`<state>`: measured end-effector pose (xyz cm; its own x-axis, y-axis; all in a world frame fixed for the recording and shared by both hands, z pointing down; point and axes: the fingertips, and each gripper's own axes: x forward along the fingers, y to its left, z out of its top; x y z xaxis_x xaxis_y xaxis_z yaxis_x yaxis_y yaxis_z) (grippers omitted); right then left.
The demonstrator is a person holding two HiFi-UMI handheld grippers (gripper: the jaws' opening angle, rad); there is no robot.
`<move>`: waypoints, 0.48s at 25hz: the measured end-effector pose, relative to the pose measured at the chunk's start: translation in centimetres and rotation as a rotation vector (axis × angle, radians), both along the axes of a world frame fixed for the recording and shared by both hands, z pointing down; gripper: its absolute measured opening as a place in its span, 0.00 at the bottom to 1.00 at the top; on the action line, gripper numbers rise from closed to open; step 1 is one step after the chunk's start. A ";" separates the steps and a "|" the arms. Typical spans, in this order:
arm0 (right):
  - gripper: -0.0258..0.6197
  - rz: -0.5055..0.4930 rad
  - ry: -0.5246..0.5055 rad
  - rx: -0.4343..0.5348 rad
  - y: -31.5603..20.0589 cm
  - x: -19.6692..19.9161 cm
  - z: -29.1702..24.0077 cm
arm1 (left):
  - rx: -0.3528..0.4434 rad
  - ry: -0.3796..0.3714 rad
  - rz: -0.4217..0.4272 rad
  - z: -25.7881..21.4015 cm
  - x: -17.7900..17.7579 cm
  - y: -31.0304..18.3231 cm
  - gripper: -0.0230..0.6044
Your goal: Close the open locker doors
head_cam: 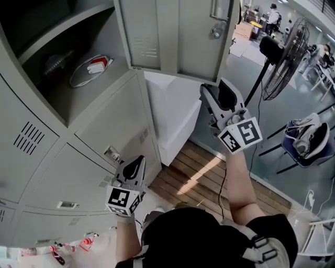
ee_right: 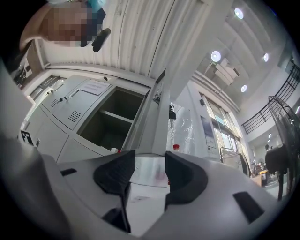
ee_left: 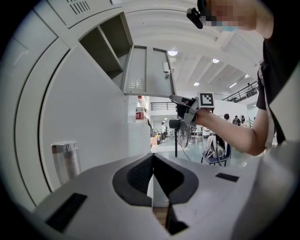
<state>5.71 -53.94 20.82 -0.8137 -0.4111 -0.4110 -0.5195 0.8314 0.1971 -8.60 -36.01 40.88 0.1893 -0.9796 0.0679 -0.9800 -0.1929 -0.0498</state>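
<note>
The grey locker bank fills the left of the head view. One upper compartment stands open, with a white cable and charger inside. Its door is swung out toward me, handle at the free edge. My right gripper is raised just under the door's lower free corner, jaws open; in the right gripper view the door's edge shows just beyond the gap of that gripper, untouched. My left gripper hangs low beside the lower lockers, shut on nothing.
A standing fan and a chair with bags are at the right. A white cabinet stands past the locker bank, over a wooden floor panel. A lock cylinder sticks out of a closed locker near my left gripper.
</note>
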 end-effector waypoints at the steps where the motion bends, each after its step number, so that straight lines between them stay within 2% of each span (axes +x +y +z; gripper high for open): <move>1: 0.34 -0.009 -0.002 0.002 0.1 0.0 0.0 | 0.001 0.002 -0.013 0.1 0.0 0.3 0.05; 12: 0.28 -0.118 -0.035 0.018 2.5 -0.1 -0.6 | -0.006 0.028 -0.154 1.5 0.2 3.2 0.05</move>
